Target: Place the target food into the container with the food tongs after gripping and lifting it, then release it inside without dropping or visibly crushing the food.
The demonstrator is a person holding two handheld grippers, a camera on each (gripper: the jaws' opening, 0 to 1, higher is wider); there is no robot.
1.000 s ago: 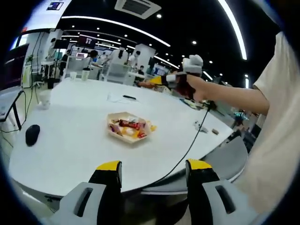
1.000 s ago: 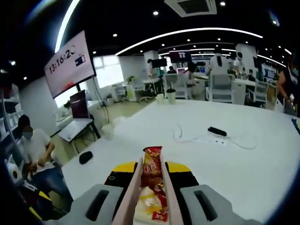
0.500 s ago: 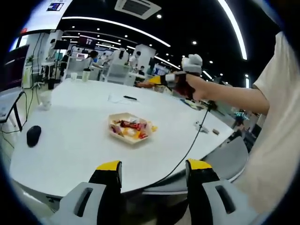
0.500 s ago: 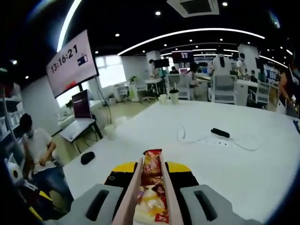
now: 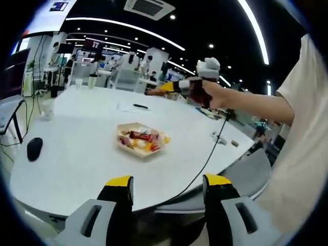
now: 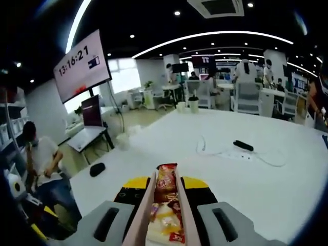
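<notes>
- Right tool (image 6: 165,192) clamped on the pale pink food tongs (image 6: 145,207), whose two arms run forward between the yellow-tipped jaws
- Red-wrapped snack packet (image 6: 166,177) pinched at the tongs' tips, lifted clear of the counter; more wrapped yellow and red pieces seen lower between the arms, whether gripped or merely lying there impossible to tell
- Same right tool seen from the left gripper view (image 5: 190,88), raised in a hand at the end of an outstretched arm, above the far side of the white round counter (image 5: 77,154) and well apart from the tray
- Left tool (image 5: 167,185) idle with jaws spread apart, nothing between them, hanging off the near edge of the counter
- Shallow beige paper tray of mixed wrapped snacks (image 5: 141,139) sitting near the middle of the counter, taken to be the container
- Step in hand, judged: carry phase, food gripped and lifted, not yet over the tray
- Next move calls for swinging the tongs back and down over the tray, keeping the squeeze steady but light so the packet neither slips nor crumples, then easing the arms apart low inside the tray
- Black cable (image 5: 207,159) trailing across the counter edge, black computer mouse (image 5: 34,148) at the left, both off the likely path
</notes>
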